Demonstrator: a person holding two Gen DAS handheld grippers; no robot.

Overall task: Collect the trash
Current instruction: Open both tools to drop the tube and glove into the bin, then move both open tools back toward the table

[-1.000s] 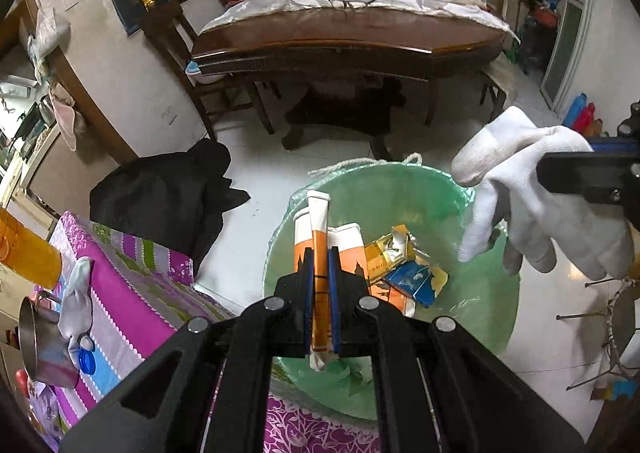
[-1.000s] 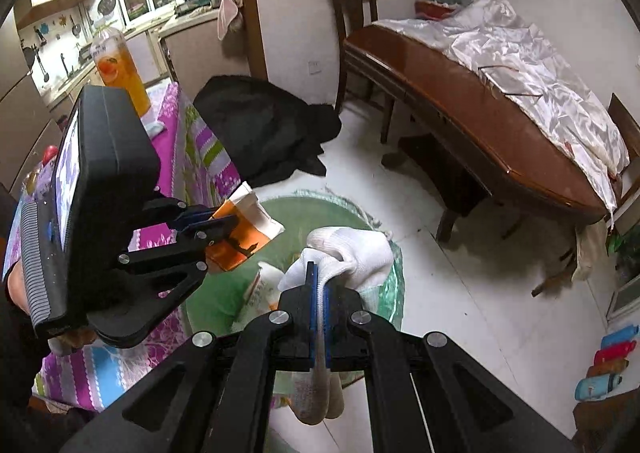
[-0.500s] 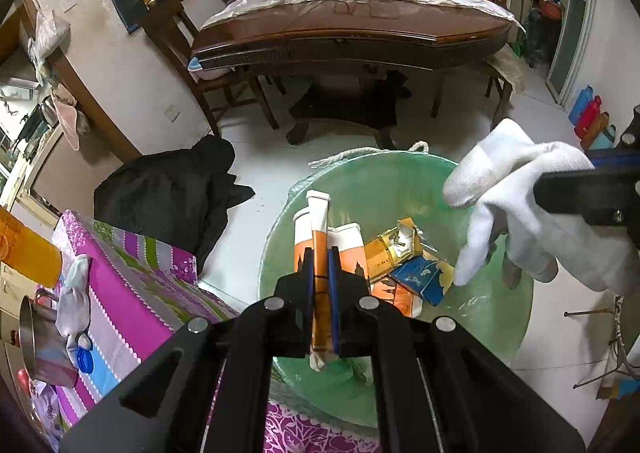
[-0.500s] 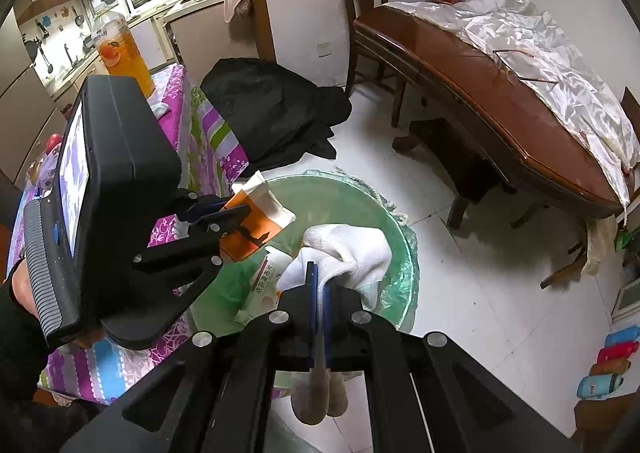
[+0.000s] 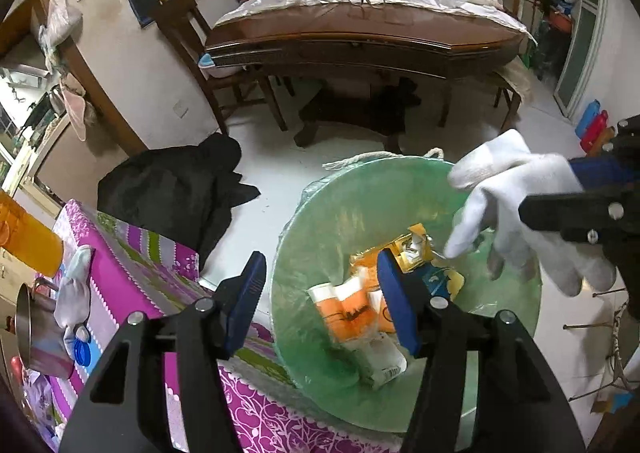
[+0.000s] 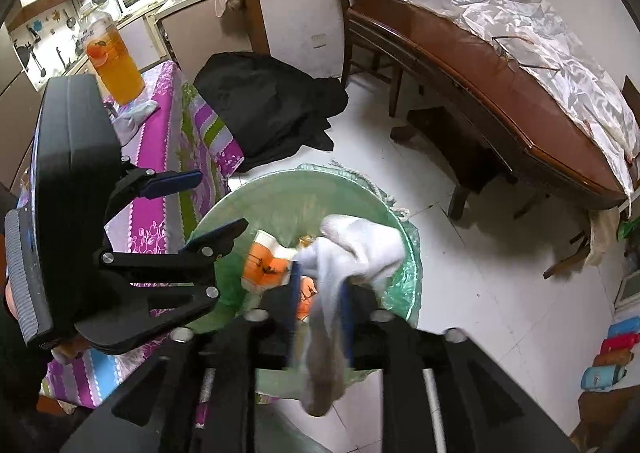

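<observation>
Both sets of fingers have just been opening: my left gripper [image 5: 320, 295] stands wide and empty, its orange carton [image 5: 348, 311] now in the green bin [image 5: 320, 213]. My right gripper [image 6: 320, 303] spreads narrowly around the white glove [image 6: 356, 249], which hangs over the bin and looks about to fall.

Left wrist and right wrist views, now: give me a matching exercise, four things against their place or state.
Things:
1. white glove
2. orange carton
3. left gripper
4. orange drink jar

Place or state:
A. on the purple tablecloth
B. lying inside the green bin
C. jaws apart, nothing between them
D. between the right gripper jaws

Pairs: 1-D, 2-B, 3-C, 4-A
</observation>
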